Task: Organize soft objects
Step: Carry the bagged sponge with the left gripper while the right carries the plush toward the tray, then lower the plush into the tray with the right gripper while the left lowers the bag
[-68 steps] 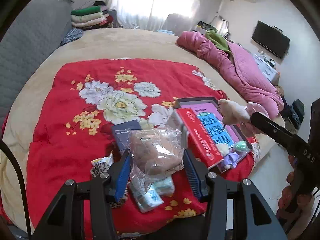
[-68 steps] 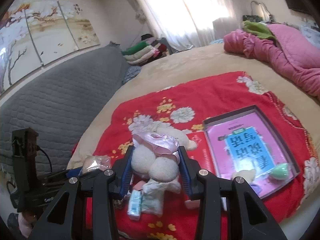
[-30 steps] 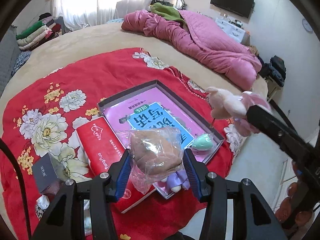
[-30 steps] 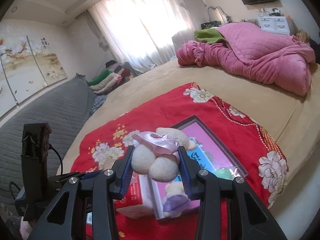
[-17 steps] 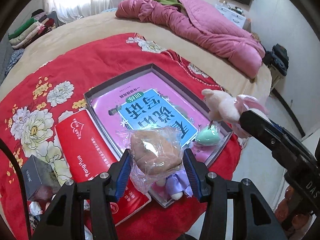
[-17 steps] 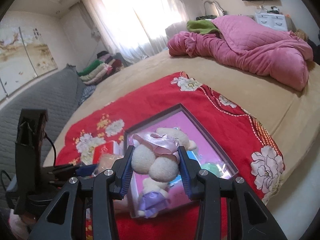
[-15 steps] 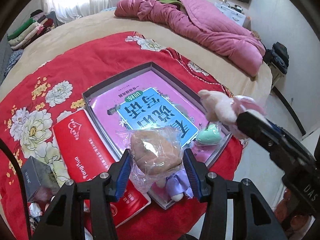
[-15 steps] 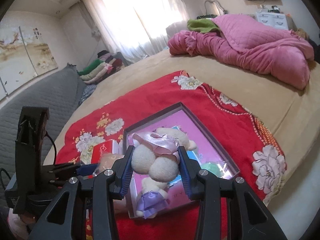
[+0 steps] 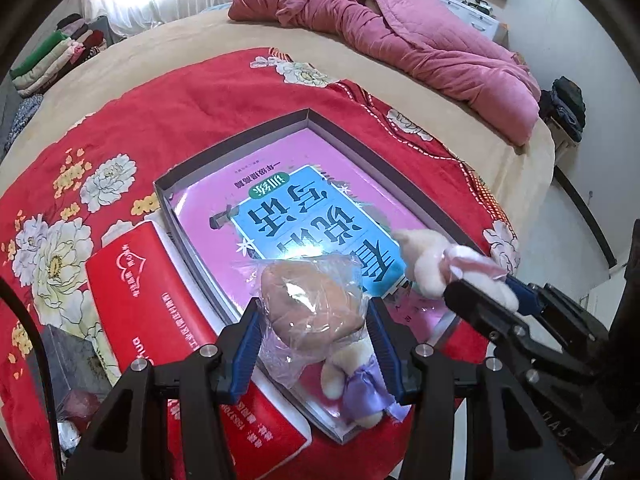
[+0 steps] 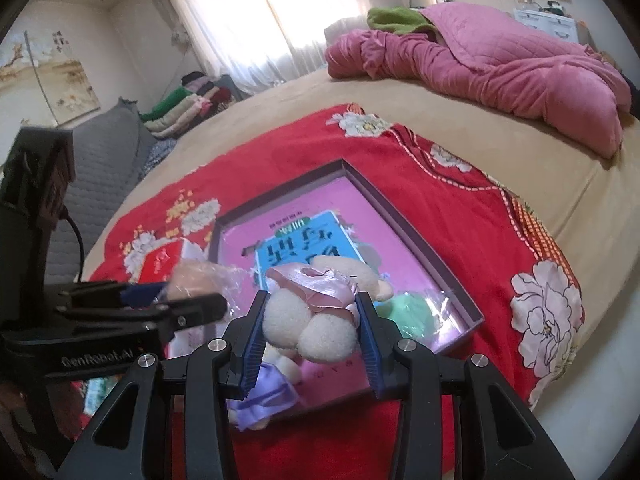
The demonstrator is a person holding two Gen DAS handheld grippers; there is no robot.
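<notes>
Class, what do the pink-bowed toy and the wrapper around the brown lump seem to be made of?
Toy: probably fuzzy cream plush, with a shiny satin-like bow. Wrapper: thin clear plastic film, judging by its crinkles and glare.

— That bun (image 9: 310, 308)?
— Wrapped in thin, crinkly clear plastic, shiny. The bear (image 10: 310, 322) is fuzzy cream plush with a glossy satin ribbon.
— And the tray (image 9: 392, 176)?
— Matt grey card, holding a glossy book (image 9: 304, 208). The red blanket (image 9: 168, 120) looks like soft fleece.
</notes>
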